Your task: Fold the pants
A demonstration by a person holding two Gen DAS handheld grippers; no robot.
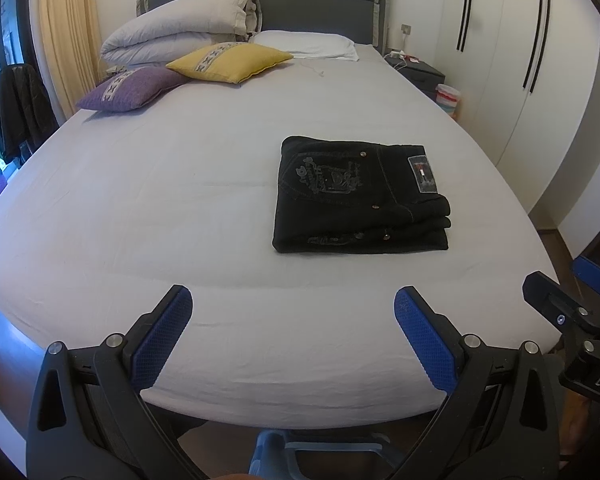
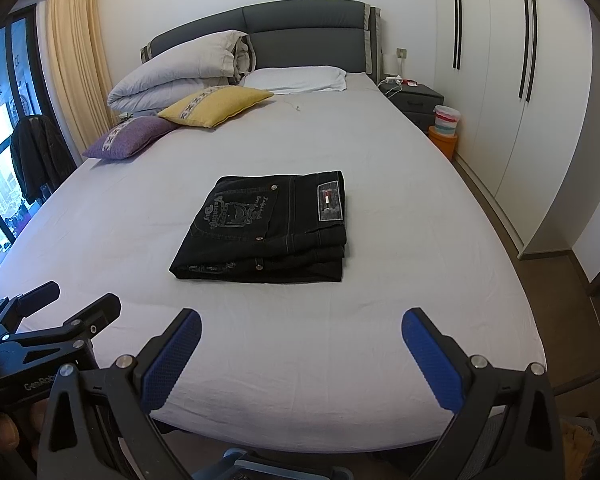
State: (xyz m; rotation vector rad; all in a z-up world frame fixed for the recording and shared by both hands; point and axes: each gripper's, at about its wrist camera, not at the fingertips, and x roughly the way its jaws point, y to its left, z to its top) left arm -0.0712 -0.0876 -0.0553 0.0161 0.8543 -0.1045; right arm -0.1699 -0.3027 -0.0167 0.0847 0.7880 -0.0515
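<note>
Left gripper (image 1: 293,312) and right gripper (image 2: 301,332) gape empty at frame bottom; folded black jeans (image 2: 266,228) lie mid-frame on the bed (image 2: 380,320).

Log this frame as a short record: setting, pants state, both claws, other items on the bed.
setting: bed with grey sheet, bedroom
pants: black pants folded into a flat stack, lying mid-bed, label patch up
left claw: open, holding nothing, over the near bed edge
right claw: open, holding nothing, short of the pants
other items: yellow cushion, purple cushion, folded duvet, white pillow
</note>
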